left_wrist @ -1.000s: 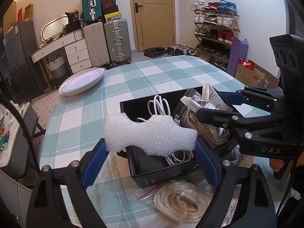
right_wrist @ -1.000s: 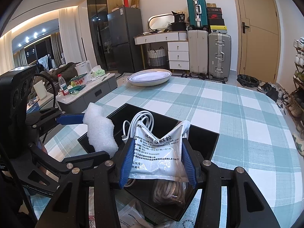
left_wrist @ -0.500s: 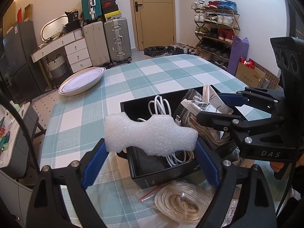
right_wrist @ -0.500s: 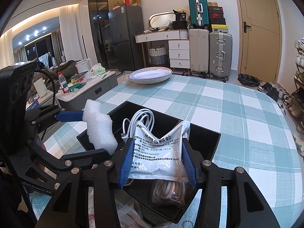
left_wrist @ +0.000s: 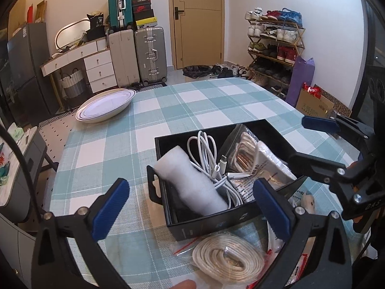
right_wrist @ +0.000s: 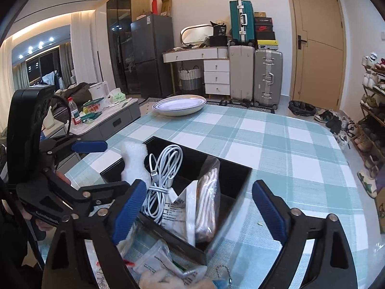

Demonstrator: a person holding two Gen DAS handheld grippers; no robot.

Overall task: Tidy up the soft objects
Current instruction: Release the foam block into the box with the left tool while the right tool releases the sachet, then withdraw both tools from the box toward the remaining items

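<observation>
Both tongs stand apart and hold nothing. The left tongs (left_wrist: 190, 202) frame the black box (left_wrist: 216, 224) at lower centre of the frame; the right tongs (right_wrist: 199, 207) do likewise. The white foam piece (left_wrist: 190, 183) leans inside the box's left end, touching the white cable (left_wrist: 207, 149). A bagged packet (right_wrist: 182, 212) sits to the right of the cable, on the checked bench (left_wrist: 168, 113).

Home, lived-in dining room: checked tablecloth (left_wrist: 211, 101), shoe rack (left_wrist: 274, 45) by the door (left_wrist: 197, 19), stacked suitcases (left_wrist: 149, 53), fridge (right_wrist: 151, 55), drawers (right_wrist: 216, 74), plate (right_wrist: 179, 104).
</observation>
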